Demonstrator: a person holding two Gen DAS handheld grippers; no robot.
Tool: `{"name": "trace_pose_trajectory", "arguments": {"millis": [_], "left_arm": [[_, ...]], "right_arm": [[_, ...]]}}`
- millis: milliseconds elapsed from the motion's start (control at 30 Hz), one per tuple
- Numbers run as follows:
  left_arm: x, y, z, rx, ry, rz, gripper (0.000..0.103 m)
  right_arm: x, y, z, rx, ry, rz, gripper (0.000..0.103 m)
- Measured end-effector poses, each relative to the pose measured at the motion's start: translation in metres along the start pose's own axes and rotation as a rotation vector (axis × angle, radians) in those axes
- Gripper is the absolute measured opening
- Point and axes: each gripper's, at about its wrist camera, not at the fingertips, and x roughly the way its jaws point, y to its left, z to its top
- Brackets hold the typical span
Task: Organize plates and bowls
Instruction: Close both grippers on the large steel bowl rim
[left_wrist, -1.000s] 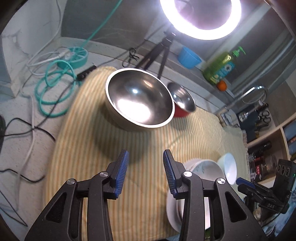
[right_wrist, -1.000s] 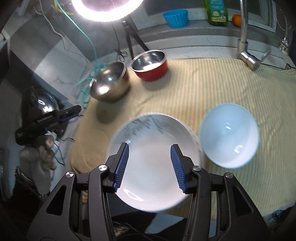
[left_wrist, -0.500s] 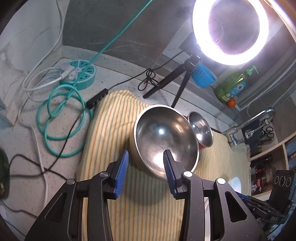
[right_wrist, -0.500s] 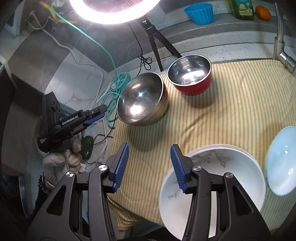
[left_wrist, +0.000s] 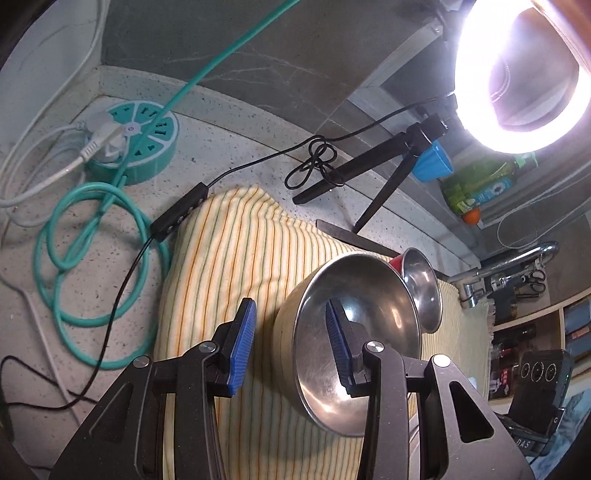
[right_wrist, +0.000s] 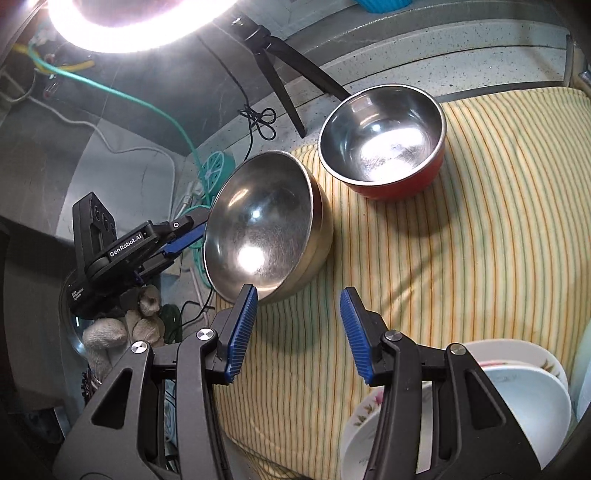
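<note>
A yellow striped cloth (right_wrist: 461, 221) covers the speckled stone bench (left_wrist: 229, 147), and on it the large round stainless steel bowl (left_wrist: 365, 332) sits tilted, its mouth turned toward the cameras, with the smaller red-walled steel bowl (right_wrist: 384, 147) just beside it at about two o'clock in the right wrist view. The left gripper (left_wrist: 290, 343) has its blue pads partly apart and straddles the big bowl's near rim, one pad inside the bowl and one outside; whether either pad touches the metal cannot be told. The right gripper (right_wrist: 297, 328) is partly apart too, holding nothing, above bare cloth at six o'clock from the big bowl, its left pad close to that bowl's lower rim. Stacked white ceramic dishes with a leaf pattern (right_wrist: 517, 398) lie at four o'clock behind its right finger. Compared with a second ago, the left gripper has come from well short of the big bowl to its rim, and the right has swung off the white plate toward the steel bowls; both gaps are unchanged.
</note>
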Motion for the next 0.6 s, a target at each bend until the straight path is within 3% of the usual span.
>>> {"name": "trace_pose_trajectory", "arguments": {"millis": [300,500,600], "left_arm": [[0.015,-0.001,0.005,0.008,0.022,-0.006,0.037],[0.021,-0.002,0.005,0.021,0.034,0.001,0.034],[0.023,-0.003,0.005,0.026,0.041,-0.003,0.030]], "right_arm": [[0.028,0.004,0.014,-0.007,0.025,-0.030,0.049],[0.044,0.002,0.021,0.007,0.048,-0.036,0.041],[0.049,0.001,0.023,0.004,0.058,-0.039,0.032]]}}
